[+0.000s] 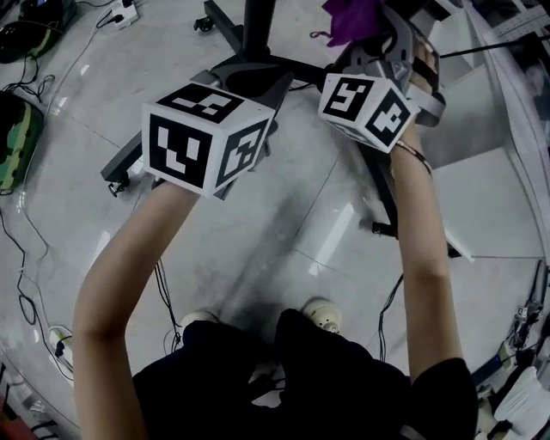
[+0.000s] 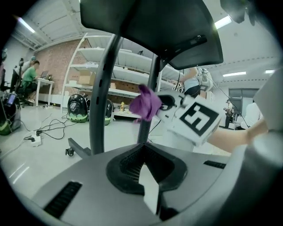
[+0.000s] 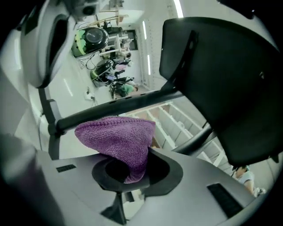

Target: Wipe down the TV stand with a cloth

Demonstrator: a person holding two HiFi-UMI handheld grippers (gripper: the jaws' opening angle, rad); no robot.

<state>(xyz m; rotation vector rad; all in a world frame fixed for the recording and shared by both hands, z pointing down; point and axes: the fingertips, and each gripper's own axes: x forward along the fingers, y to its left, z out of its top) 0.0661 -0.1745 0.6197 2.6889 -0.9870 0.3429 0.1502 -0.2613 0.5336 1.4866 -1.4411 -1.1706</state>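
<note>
Cloth in right hand-held gripper, beside TV stand post; left hand-held gripper closed, empty.

Cloth: upper part cut off by the head view's top edge, beyond the right gripper; lower tip buried between its jaws.
TV stand: column cut off by the same edge, ahead of both grippers.
Shelf goods, far beyond the left gripper: too small to identify.
</note>
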